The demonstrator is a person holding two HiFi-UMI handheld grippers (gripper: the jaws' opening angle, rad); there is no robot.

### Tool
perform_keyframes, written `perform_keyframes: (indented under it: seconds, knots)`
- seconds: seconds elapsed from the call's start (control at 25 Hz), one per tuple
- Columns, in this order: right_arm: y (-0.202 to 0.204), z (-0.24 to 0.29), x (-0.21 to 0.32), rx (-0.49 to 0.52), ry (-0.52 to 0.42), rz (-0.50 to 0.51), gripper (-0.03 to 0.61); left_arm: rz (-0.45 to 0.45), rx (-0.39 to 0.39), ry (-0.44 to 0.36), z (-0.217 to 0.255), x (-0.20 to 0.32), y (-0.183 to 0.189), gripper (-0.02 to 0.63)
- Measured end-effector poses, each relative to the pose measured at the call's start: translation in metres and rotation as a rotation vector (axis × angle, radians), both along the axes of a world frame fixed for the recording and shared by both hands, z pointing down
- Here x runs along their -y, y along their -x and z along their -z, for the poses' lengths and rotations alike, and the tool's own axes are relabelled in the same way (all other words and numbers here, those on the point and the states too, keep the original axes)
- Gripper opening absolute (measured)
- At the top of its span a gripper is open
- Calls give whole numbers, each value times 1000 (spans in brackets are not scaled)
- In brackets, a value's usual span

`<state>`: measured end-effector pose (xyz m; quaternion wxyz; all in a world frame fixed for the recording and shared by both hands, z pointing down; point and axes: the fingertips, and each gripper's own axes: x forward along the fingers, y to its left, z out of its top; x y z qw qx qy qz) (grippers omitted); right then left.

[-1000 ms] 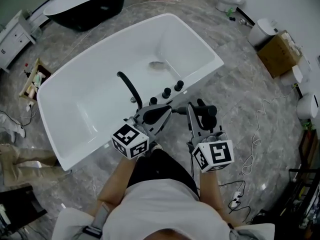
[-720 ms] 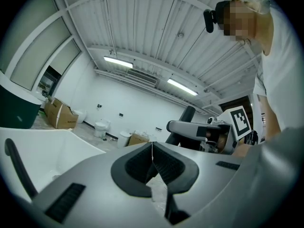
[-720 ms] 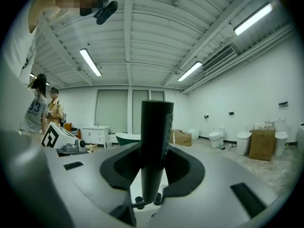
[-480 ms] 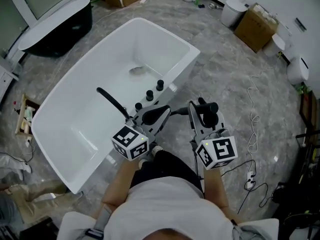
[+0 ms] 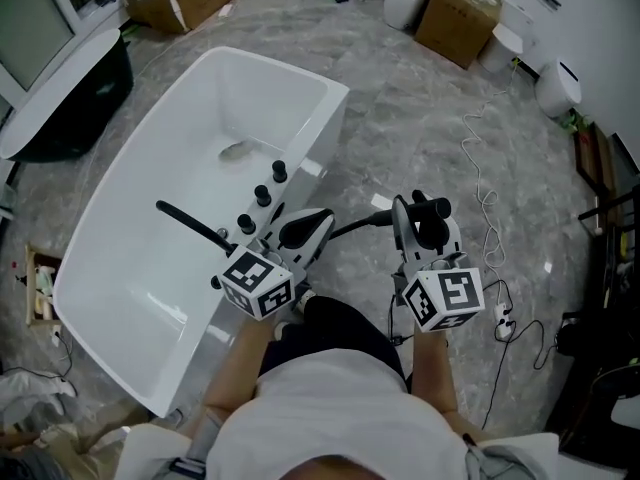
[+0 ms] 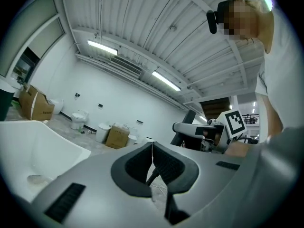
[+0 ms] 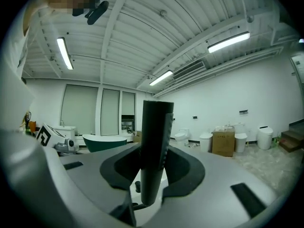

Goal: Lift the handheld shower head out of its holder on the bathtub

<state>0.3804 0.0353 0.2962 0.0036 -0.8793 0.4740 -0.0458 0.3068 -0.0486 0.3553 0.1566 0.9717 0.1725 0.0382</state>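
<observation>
Grey marbled floor fills a showroom of toilets and cardboard boxes, with the white bathtub lying at the left of the head view. On its near rim stand a black spout and a row of black knobs; which fitting is the holder I cannot quite make out from up here.

The lift itself looks done. The right gripper is clamped on the shower head, which stands upright between its pads, clear of the tub and out over the floor. It is a slim, matte black bar with ribbing down one side. A dark hose trails from it back toward the rim. The left gripper has its jaws closed together on nothing.
</observation>
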Motion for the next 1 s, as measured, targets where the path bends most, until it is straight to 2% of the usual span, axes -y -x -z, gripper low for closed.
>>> perform_keyframes:
  seconds: [0.56,0.8,1.0]
  knots:
    - [-22,-22,-99,103,-20,-207,132,-194,2,17,-3,-80,-33,11]
    - [-27,-37,-115,146,-14,-269,132,-246,13,9,-5,-98,-34,11]
    - [-27,-41,-113,134,1,-279,132,-248,13,9,-5,-98,-31,11]
